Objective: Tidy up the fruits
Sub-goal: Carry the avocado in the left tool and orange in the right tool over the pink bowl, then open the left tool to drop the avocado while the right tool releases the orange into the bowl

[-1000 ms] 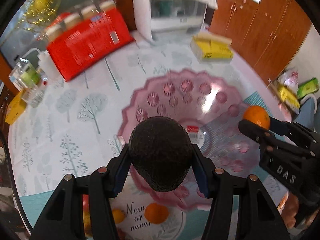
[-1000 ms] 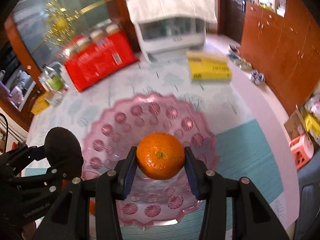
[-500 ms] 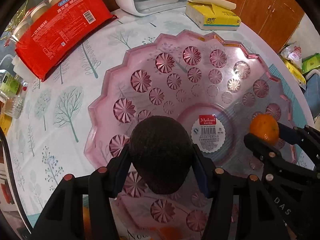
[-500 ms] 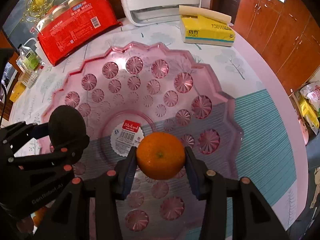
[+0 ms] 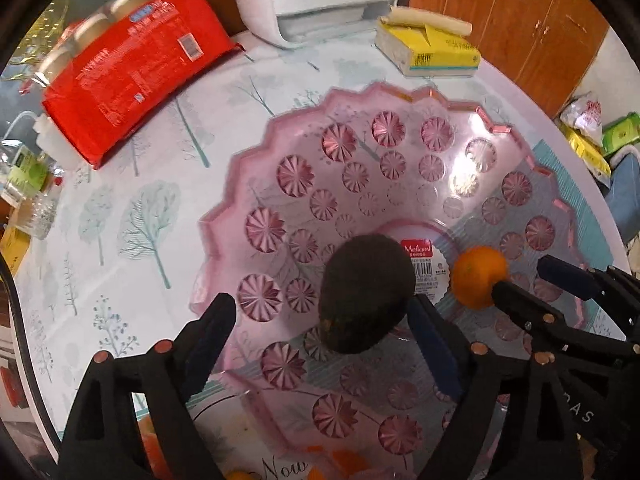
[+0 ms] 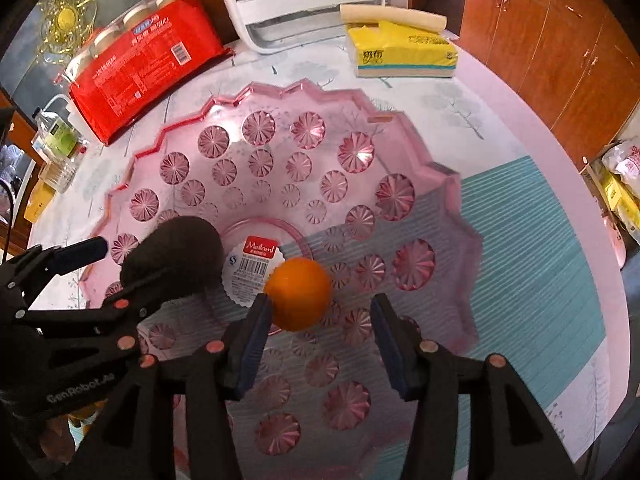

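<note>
Pink cut-glass bowl (image 6: pixel 404 128) takes dark avocado (image 5: pixel 366 292) and orange mandarin (image 6: pixel 298 294) as both grippers' fingers (image 5: pixel 212 330) are opening, gripping nothing; next I lift clear.

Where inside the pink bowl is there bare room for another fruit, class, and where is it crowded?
Free: the pink bowl's far slope and right side. Crowded: its centre, where the avocado and orange flank the label while the left gripper and right gripper open.
</note>
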Tool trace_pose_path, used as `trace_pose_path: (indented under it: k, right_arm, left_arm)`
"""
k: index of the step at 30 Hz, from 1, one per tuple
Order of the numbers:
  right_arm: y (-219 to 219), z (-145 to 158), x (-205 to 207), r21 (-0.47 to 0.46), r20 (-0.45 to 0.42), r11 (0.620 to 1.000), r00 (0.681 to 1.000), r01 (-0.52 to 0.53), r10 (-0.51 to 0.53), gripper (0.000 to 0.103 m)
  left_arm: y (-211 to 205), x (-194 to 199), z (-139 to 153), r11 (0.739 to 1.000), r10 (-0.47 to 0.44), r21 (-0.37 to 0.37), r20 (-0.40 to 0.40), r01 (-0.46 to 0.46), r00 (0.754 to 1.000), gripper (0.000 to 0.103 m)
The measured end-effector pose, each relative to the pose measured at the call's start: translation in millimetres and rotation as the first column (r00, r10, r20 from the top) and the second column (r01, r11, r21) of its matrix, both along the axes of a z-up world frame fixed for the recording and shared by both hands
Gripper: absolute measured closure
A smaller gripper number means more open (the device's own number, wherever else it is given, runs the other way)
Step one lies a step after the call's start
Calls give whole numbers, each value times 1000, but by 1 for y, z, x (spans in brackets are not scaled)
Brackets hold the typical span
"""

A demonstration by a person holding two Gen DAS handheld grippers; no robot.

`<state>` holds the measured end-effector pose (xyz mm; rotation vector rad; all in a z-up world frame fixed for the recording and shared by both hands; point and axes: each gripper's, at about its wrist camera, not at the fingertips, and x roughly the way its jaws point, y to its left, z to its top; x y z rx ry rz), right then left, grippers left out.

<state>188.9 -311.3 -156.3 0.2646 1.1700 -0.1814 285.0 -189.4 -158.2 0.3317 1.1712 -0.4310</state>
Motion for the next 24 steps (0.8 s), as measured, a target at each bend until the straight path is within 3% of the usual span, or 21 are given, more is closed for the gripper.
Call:
trace_pose_path:
  k: [11,24]
  right_arm:
    - [14,16,-16,15,16,1000,1000,-25,24,43]
    - [19,43,-55,26,48,999,998,-31,30,43]
  left_arm:
    - [23,-22,34,999,44,-1,68,-44,997,14]
    - [60,-73,72,992,125,-25,113,-123,986,14]
